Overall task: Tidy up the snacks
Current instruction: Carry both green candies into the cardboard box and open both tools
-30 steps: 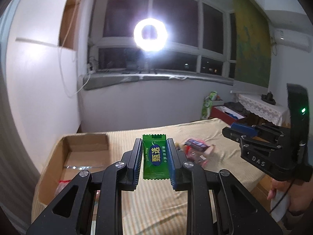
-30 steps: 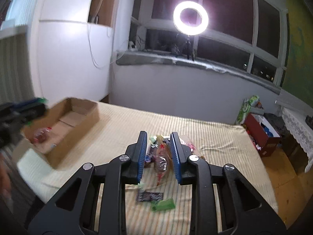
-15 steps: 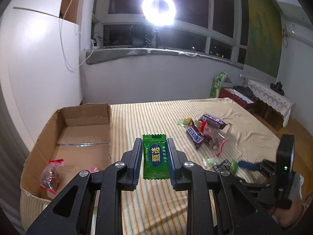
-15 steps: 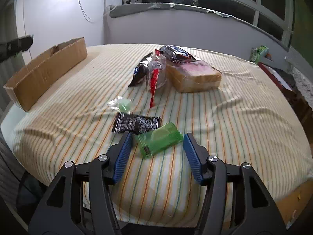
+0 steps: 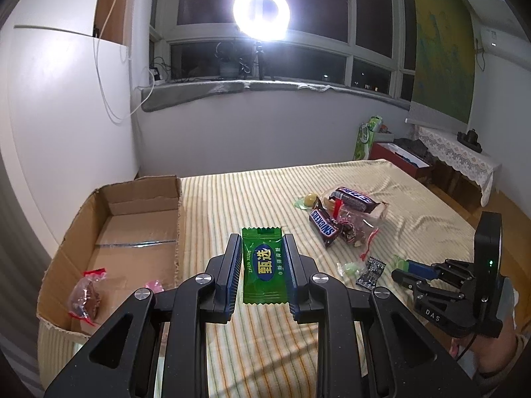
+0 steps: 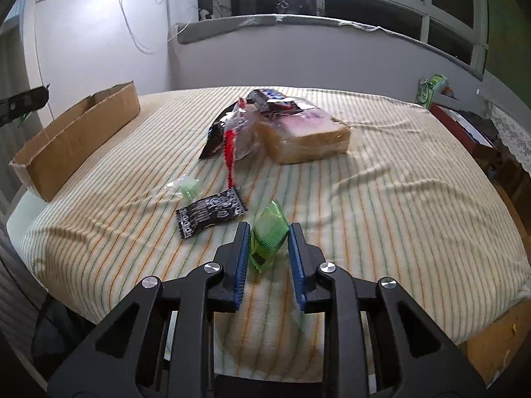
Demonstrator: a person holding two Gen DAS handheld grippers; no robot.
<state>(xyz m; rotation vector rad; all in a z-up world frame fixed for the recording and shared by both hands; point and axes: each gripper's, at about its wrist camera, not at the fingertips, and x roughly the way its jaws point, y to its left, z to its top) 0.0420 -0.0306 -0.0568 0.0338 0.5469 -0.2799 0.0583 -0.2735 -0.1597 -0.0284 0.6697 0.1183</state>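
Left wrist view
Left gripper (image 5: 262,272): both blue-padded jaws pressed against the sides of a green candy packet (image 5: 264,270), which is held upright with its label facing the camera, above the striped bedspread (image 5: 232,199).
Cardboard box (image 5: 132,232): open, to the left of the held packet, at the bed's left edge; a clear wrapped snack with red ends (image 5: 85,298) and a small pink sweet (image 5: 155,286) lie on its floor.
Snack pile (image 5: 345,219): ahead and to the right on the bedspread, two Snickers bars with clear bags; a round yellow sweet (image 5: 310,199) lies just beside it.
Right gripper (image 5: 403,270): low at the right edge, near a black sachet (image 5: 371,270) and a pale green sweet (image 5: 350,268); how far its claw stands apart cannot be told from here.

Right wrist view
Right gripper (image 6: 268,242): jaws narrowed around a small green wrapper (image 6: 267,232), the pads meeting its sides, just above the bedspread (image 6: 398,215).
Black sachet (image 6: 210,216): flat on the cloth, just left of the green wrapper.
Pale green sweet (image 6: 186,187): beyond the sachet, nearby.
Bagged bread slice (image 6: 308,136): farther back, with Snickers bars and a clear bag with a red strip against it.
Cardboard box (image 6: 76,139): well apart, at the far left edge of the bed.
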